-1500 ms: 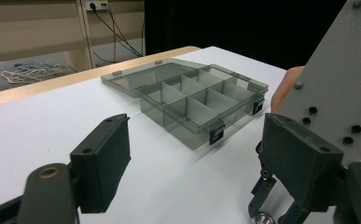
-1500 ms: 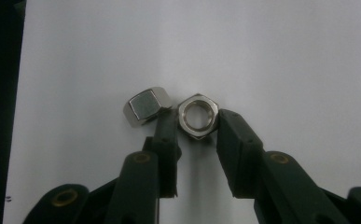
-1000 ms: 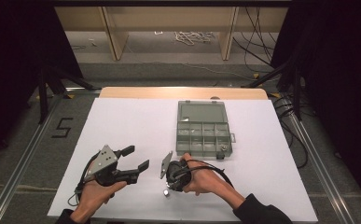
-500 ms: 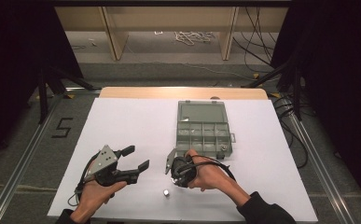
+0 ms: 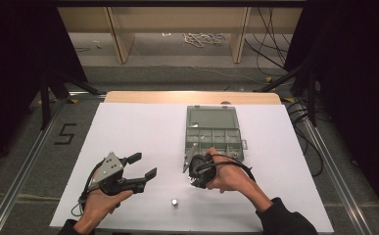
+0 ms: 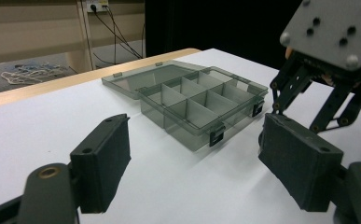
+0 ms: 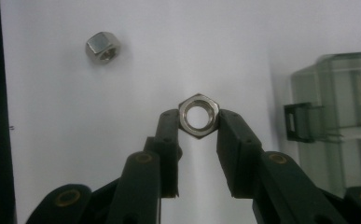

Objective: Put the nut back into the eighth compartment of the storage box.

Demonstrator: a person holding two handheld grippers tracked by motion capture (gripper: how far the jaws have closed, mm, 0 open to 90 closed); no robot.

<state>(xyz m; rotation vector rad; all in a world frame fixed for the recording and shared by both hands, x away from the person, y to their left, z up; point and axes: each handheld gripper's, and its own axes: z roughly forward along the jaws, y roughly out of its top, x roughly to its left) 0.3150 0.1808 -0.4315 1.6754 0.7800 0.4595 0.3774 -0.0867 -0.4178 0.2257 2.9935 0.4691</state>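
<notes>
Sorting Hex Nuts into the Compartment Box: Status with One Nut in the Grip

Holding one hex nut between its jaw tips, the right gripper is closed down to the nut's width, with the jaws pressing on two opposite flats. The nut is bright, silvery metal, six-sided, with a round bore that shows the white surface behind it. It hangs above the table, just short of the box.

Judged from these views, the transfer is partly done: the nut has been picked up but not yet placed. A second nut of the same shape and finish lies loose on the table, apart from the gripper; in the high view it sits near the front edge. No nuts can be made out in the compartments that are visible.

The box is translucent grey-green plastic with thin dividing walls forming rectangular cells. Its lid is folded back flat on the far side, and dark latches sit on the near wall. The table cover is smooth, matt white.

The left gripper rests low over the table on the person's left hand, jaws spread wide and holding nothing. Its pads are flat, black, rectangular blocks.
</notes>
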